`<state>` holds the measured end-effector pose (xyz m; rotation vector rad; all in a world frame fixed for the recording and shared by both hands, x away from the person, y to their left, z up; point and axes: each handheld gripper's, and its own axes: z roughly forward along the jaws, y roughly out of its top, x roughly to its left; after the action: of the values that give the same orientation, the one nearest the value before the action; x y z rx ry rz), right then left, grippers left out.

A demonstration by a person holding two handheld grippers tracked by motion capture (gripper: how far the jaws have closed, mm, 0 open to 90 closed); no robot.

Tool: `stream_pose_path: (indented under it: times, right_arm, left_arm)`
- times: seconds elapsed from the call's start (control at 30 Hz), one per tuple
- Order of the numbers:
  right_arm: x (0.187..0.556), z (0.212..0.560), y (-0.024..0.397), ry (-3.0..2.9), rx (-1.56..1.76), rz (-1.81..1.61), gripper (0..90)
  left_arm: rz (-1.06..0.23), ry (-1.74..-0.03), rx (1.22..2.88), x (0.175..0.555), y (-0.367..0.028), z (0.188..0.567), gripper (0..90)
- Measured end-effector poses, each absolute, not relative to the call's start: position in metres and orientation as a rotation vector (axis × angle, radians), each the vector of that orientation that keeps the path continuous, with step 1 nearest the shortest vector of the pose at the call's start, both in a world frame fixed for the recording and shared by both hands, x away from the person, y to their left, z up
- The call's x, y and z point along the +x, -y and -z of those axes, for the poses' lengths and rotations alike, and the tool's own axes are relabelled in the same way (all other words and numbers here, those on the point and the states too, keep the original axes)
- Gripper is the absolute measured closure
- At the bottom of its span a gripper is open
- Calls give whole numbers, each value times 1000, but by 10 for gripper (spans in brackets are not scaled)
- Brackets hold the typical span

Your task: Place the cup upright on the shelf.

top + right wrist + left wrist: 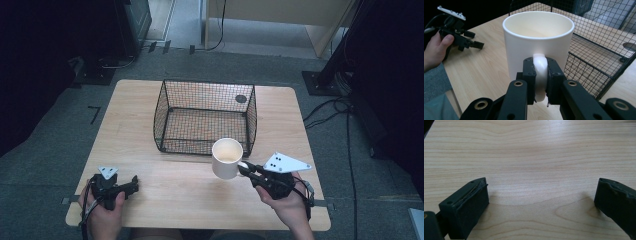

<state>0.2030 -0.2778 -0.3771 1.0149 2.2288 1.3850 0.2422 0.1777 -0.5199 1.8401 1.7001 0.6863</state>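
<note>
A white mug hangs upright just above the table, in front of the black wire basket. My right gripper is shut on the mug's handle, with both pads pressed against its sides. The mug is empty inside and sits close to the basket's front wall. My left gripper rests near the table's front left corner, held by a hand. Its jaws stand wide open over bare wood in the left gripper view, with nothing between the fingers.
The wooden table carries the basket at its middle back, open at the top. A small dark round hole lies behind the basket. Cables and black stands are on the grey floor around the table.
</note>
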Motion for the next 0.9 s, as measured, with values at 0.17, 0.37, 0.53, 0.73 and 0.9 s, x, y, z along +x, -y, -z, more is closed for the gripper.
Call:
stream_pose_path:
  times: [0.17, 0.37, 0.53, 0.73, 0.9]
  right_arm:
    - [209, 370, 274, -2228, 1017, -1416, 806]
    - [220, 360, 267, -2224, 996, -1410, 806]
    - [227, 355, 262, -2223, 984, -1402, 806]
    - [242, 352, 257, -2214, 998, -1394, 806]
    - [252, 351, 255, -2207, 1012, -1410, 806]
  left_arm:
    - [-686, -1699, 1841, 242, -178, 520, 0]
    - [-686, -1699, 1840, 242, -177, 520, 0]
    - [-686, -1698, 1841, 242, -178, 520, 0]
    - [-683, -1693, 1849, 242, -178, 520, 0]
    - [-682, -1693, 1848, 242, -178, 520, 0]
